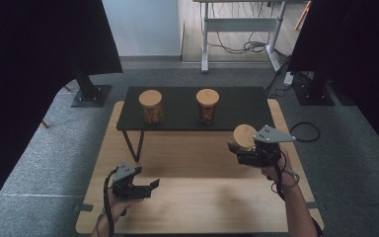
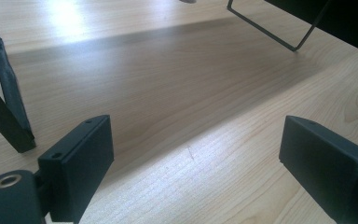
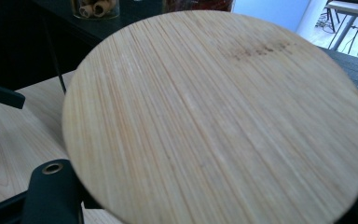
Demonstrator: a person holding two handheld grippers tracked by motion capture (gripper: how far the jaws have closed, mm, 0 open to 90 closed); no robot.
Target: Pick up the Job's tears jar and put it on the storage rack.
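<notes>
right gripper [image 1: 238, 150] clamped on jar [image 1: 244, 136] near table's right edge; left gripper [image 1: 154, 185] wide open, empty, near front-left corner.

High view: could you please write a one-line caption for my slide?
Right gripper holds a bamboo-lidded jar above the wooden table; two matching jars wait on the black shelf.

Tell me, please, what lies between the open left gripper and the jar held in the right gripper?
Only bare wooden table. In the high view, nothing stands between the left gripper and the jar in the right gripper.
</notes>
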